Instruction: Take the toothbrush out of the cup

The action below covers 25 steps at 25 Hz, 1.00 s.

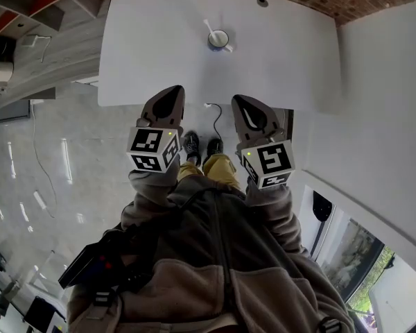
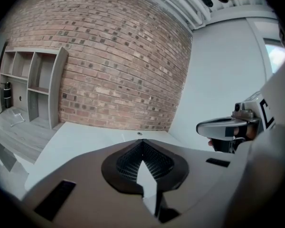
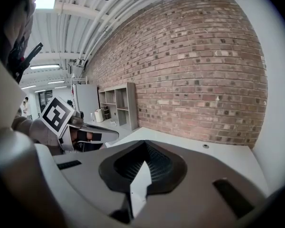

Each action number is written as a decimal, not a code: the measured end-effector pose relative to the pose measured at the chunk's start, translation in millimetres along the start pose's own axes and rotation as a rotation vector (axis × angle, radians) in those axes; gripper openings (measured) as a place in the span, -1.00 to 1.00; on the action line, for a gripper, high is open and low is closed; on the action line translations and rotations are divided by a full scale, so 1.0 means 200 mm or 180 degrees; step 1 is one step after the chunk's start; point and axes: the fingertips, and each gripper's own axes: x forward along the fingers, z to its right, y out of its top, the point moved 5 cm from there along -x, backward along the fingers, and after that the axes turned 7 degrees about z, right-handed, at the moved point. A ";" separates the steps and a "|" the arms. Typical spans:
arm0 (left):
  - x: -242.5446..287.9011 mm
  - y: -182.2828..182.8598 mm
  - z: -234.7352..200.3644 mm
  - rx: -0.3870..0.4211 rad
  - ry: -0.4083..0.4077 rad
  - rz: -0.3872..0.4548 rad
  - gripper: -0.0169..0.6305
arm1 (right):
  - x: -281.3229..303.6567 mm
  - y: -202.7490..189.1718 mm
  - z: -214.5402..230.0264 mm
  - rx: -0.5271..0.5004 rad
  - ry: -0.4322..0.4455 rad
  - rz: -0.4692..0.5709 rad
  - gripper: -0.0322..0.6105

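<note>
Head view: one toothbrush (image 1: 210, 26) is standing in one cup (image 1: 218, 39) on the white table (image 1: 159, 54), well apart from both grippers; left gripper view: the left gripper (image 2: 142, 144) is pressing its jaws together on nothing; right gripper view: the right gripper (image 3: 145, 146) is doing likewise.

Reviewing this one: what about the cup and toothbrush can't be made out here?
- Toothbrush in cup: head view, too small to tell the bristle end.
- Left gripper view: left gripper body covers the near table; no cup seen.
- Right gripper view: same, behind the right gripper.
</note>
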 end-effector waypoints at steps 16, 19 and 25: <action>0.24 -0.16 -0.14 -0.0004 0.0398 -0.0330 -0.93 | 0.40 -0.25 0.17 0.0167 0.0412 -0.0381 -0.89; 0.28 -0.23 -0.18 -0.0085 0.0450 -0.0450 -0.93 | 0.46 -0.31 0.19 0.0146 0.0464 -0.0492 -0.89; 0.35 -0.32 -0.26 -0.0229 0.0515 -0.0644 -0.93 | 0.59 -0.39 0.26 0.0044 0.0556 -0.0668 -0.89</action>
